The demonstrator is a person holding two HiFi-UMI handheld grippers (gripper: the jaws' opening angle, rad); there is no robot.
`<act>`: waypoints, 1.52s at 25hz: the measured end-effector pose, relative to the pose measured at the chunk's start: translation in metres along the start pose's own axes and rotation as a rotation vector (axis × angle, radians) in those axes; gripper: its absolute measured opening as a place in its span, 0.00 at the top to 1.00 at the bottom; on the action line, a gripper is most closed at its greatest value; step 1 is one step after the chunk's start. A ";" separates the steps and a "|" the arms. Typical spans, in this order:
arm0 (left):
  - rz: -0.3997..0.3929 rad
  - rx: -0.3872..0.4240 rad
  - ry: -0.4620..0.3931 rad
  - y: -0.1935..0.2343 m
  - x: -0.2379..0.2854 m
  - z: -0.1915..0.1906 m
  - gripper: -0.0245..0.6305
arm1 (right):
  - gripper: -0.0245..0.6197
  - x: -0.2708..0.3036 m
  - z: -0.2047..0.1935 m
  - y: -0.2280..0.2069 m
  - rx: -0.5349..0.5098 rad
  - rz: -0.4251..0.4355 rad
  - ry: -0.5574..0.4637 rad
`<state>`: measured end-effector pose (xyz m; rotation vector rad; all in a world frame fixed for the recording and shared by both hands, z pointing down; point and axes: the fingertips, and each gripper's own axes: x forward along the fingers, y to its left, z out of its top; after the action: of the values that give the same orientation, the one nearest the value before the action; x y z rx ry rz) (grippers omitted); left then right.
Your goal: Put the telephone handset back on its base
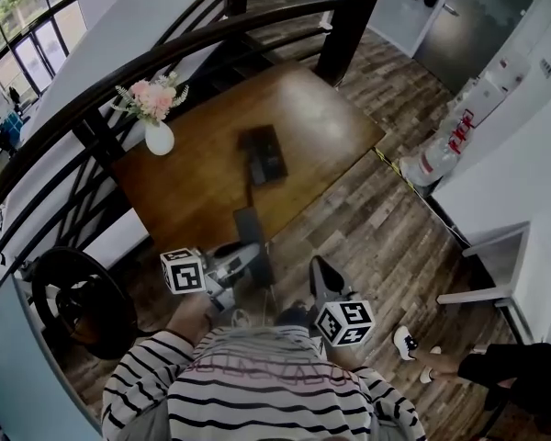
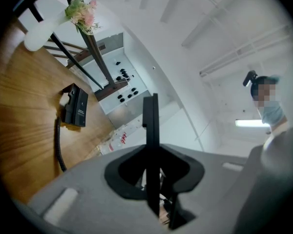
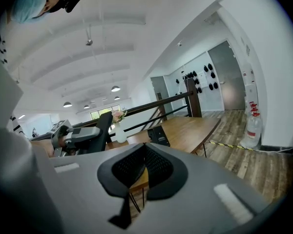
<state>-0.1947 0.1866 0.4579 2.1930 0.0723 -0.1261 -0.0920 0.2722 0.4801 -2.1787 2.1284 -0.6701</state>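
Note:
The black telephone base [image 1: 263, 154] lies on the wooden table [image 1: 331, 118], and its cord [image 1: 250, 189] runs toward me over the near edge. My left gripper [image 1: 250, 263] is shut on the black handset [image 1: 250, 230], held off the table's near edge. In the left gripper view the handset [image 2: 150, 126] stands edge-on between the jaws, with the base [image 2: 77, 106] and cord [image 2: 58, 147] to the left. My right gripper [image 1: 323, 281] hangs beside it over the floor, shut and empty [image 3: 144, 147]. The right gripper view also shows the left gripper [image 3: 78, 135] with the handset [image 3: 104, 125].
A white vase of pink flowers [image 1: 158, 129] stands at the table's far left corner. A dark railing [image 1: 165, 58] curves behind the table. Water bottles [image 1: 436, 159] sit on the floor to the right. Another person's shoe [image 1: 405, 342] is at the lower right.

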 end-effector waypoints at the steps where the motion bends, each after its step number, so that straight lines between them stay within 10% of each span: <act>1: 0.005 0.002 -0.005 0.004 0.002 0.005 0.85 | 0.96 0.007 0.003 -0.003 -0.001 0.005 0.002; 38: 0.319 0.046 -0.311 0.071 0.184 0.030 0.85 | 0.96 0.091 0.074 -0.184 -0.136 0.497 0.182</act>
<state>-0.0064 0.1220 0.4762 2.1745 -0.4564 -0.2874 0.1037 0.1772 0.4959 -1.5740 2.7291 -0.7148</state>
